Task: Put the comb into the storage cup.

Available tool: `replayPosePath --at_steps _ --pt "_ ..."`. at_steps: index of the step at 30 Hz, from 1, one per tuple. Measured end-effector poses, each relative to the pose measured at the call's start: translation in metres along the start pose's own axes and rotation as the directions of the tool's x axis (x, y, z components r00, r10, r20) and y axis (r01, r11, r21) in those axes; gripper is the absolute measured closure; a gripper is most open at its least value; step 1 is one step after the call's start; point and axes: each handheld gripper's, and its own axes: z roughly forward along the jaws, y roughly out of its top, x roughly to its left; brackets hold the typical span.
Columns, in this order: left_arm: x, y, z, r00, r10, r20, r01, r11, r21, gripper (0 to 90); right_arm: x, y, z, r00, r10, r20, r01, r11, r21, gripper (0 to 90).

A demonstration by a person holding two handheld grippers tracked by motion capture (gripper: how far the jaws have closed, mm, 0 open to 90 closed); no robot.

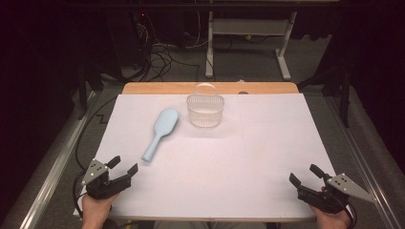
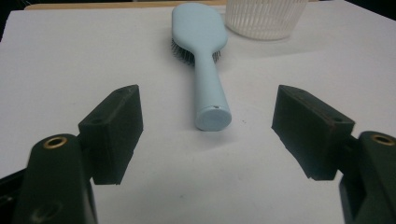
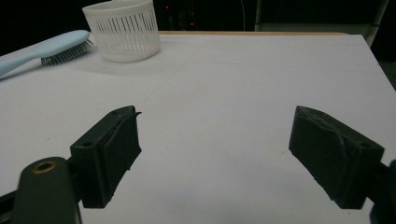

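Left gripper: jaws spread wide, nothing between them, resting at the near left corner of the sheet. Left fingers: black pads apart, framing the brush dead ahead in the left gripper view. Brush: pale blue, bristles down on the sheet, apart from both pads; handle butt nearest the fingers, head farthest. Long axis: runs almost straight away from the left jaws, so the handle points back at them end-on; in the high view it slants from the near left up toward the basket. Judgement: a straight reach forward meets the butt first, and the jaws would need to straddle the handle across its width. Right gripper: jaws likewise spread and empty, at the near right corner. From the right fingers the brush lies far off to the upper left, well apart, handle pointing away leftward. Nearer hand: the left, plainly. Basket: white, slatted, with a hoop handle, just beyond the brush head, not touching it as far as can be told.
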Motion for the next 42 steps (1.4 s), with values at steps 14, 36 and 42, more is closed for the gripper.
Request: replayPosePath --at_steps 14,36,42 --pt "0.0 0.005 0.003 0.9999 -0.012 0.005 0.012 0.9998 -0.013 24.0 0.0 0.0 0.002 0.9999 -0.01 -0.009 0.01 1.0 0.011 16.5" --pt "-0.004 0.015 0.01 0.9982 0.039 0.046 -0.039 0.9992 -0.007 24.0 -0.001 0.0 0.002 0.9999 -0.008 -0.012 0.008 1.0 0.007 16.5" --pt "-0.006 0.02 0.014 0.9978 0.04 0.053 -0.039 0.9991 -0.017 24.0 -0.001 0.0 0.001 0.9999 -0.009 -0.01 0.009 1.0 0.003 16.5"
